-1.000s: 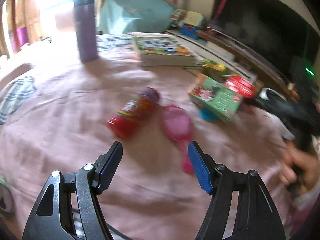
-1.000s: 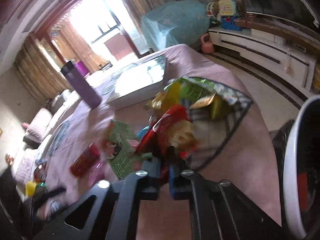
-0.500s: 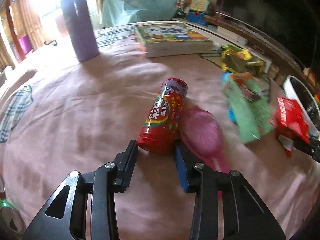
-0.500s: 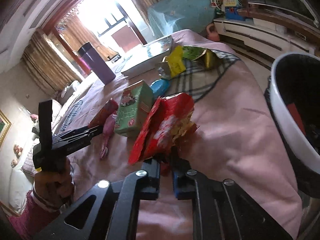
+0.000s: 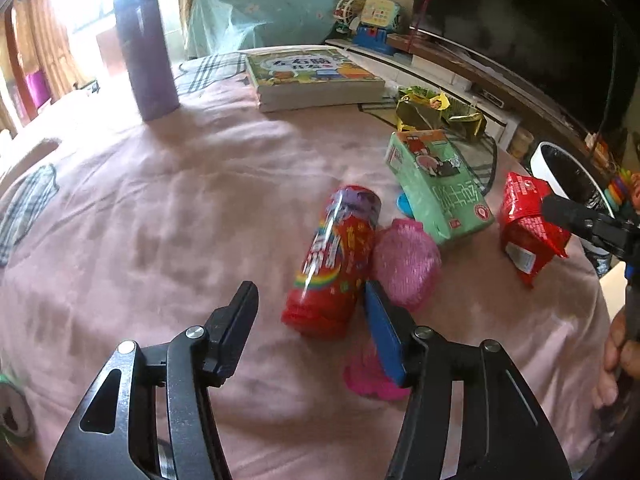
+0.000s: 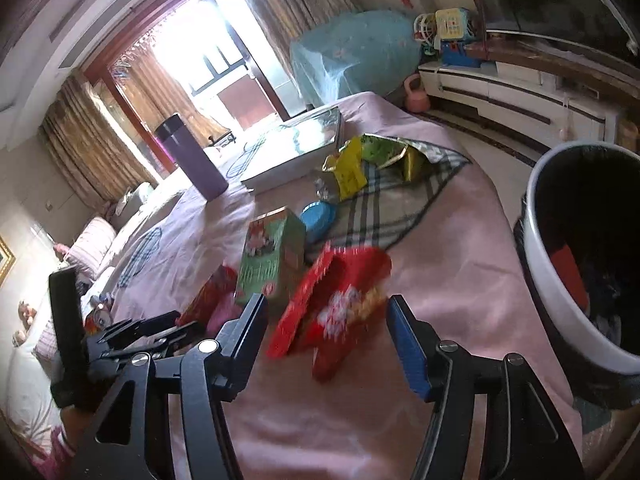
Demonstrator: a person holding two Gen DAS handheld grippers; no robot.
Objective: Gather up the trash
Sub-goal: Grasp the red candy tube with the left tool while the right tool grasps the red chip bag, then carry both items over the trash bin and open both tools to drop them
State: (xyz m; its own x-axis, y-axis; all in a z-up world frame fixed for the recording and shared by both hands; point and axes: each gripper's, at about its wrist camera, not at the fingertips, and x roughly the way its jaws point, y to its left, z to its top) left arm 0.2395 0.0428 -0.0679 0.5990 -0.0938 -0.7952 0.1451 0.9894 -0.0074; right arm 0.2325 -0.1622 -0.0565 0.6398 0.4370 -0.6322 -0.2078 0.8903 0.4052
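Note:
A red Skittles can (image 5: pixel 334 258) lies on the pink cloth, its near end between the fingers of my left gripper (image 5: pixel 310 316). The jaws are opening; the left pad stands clear of the can, the right pad is beside it. A red snack bag (image 6: pixel 336 300), blurred, lies on the cloth between the fingers of my right gripper (image 6: pixel 328 332), whose jaws are opening with the pads off it. In the left wrist view that bag (image 5: pixel 528 224) sits near the table's right edge. The white bin with a black liner (image 6: pixel 560 280) stands just right of the table.
A green carton (image 5: pixel 436 184), a pink brush (image 5: pixel 404 264) and a blue lid (image 5: pixel 404 204) crowd around the can. Yellow-green wrappers (image 5: pixel 436 110), a stack of books (image 5: pixel 312 76) and a purple flask (image 5: pixel 146 48) stand farther back.
My right gripper carried the red bag toward the bin side, then opened and let it go onto the cloth. My left gripper narrowed around the can's end, then widened again.

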